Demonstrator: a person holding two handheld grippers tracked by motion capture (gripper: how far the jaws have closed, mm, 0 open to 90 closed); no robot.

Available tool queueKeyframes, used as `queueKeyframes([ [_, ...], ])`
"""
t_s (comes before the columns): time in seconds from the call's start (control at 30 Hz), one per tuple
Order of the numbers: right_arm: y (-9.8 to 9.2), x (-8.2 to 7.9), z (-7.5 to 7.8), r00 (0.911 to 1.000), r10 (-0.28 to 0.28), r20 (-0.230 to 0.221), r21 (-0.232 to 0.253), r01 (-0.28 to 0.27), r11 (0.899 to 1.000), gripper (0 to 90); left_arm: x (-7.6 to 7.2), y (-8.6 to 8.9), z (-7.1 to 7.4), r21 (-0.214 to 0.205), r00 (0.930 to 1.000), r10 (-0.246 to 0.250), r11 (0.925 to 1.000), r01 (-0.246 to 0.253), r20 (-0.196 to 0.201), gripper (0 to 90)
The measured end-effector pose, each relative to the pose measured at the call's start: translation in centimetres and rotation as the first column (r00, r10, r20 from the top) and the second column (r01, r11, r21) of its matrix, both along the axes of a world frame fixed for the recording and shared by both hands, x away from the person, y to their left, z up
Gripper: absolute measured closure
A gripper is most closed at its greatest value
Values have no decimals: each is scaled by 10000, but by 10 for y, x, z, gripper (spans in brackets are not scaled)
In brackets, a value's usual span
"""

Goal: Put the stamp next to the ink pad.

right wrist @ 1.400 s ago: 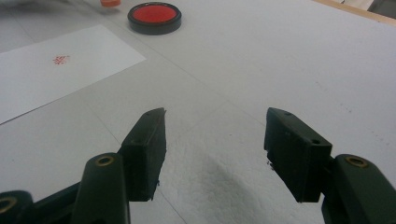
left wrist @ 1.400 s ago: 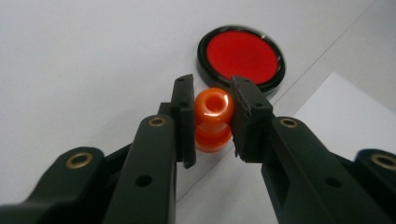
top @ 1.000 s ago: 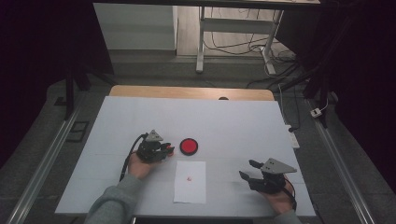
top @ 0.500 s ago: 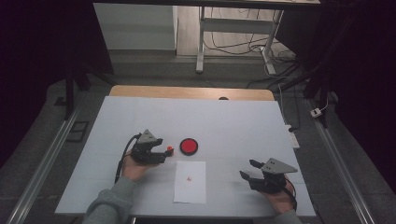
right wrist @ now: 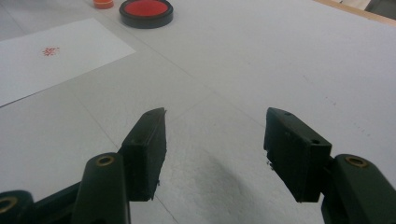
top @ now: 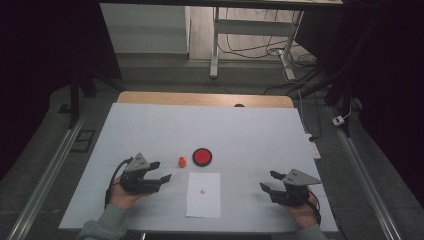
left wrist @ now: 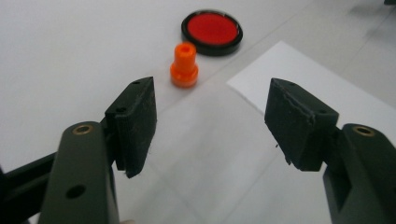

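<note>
The little orange stamp (top: 182, 161) stands upright on the counter (top: 150, 125), just beside the red ink pad (top: 202, 157) and free of any grip. A red mark (top: 202, 190) sits on the white paper (top: 203, 194) near it. The left tongs (top: 161, 171) have just been opening, nothing between them, and hang spread near the stamp. The right tongs (top: 267, 181) hover spread and empty, well apart. One risk, I'd say: a careless sweep of the left tongs tips that narrow stamp over, maybe smudging ink on the sheet.
</note>
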State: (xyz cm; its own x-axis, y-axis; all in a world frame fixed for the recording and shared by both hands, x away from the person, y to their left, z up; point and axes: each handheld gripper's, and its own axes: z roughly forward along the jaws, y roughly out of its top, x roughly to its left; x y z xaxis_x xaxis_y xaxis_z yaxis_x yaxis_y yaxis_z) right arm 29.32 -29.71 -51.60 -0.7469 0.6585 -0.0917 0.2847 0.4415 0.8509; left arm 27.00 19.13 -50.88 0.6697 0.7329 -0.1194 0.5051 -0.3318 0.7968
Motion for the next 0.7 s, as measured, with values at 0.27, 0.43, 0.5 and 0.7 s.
queueKeyframes([
  [0.27,1,-1,1,9991,423,25,82,-423,9991,387,-22,19,-6,-7,9997,207,9998,-207,-124,345],
  [0.43,3,-3,2,9987,507,64,5,-507,9987,387,-32,22,-7,-9,9998,181,9998,-181,-108,344],
  [0.5,4,-3,2,9983,586,51,43,-587,9983,387,-34,23,-7,-7,9998,157,9999,-157,-130,344],
  [0.7,5,-3,2,9980,631,41,-40,-631,9980,387,-33,23,-8,39,9997,210,9998,-210,-125,343],
])
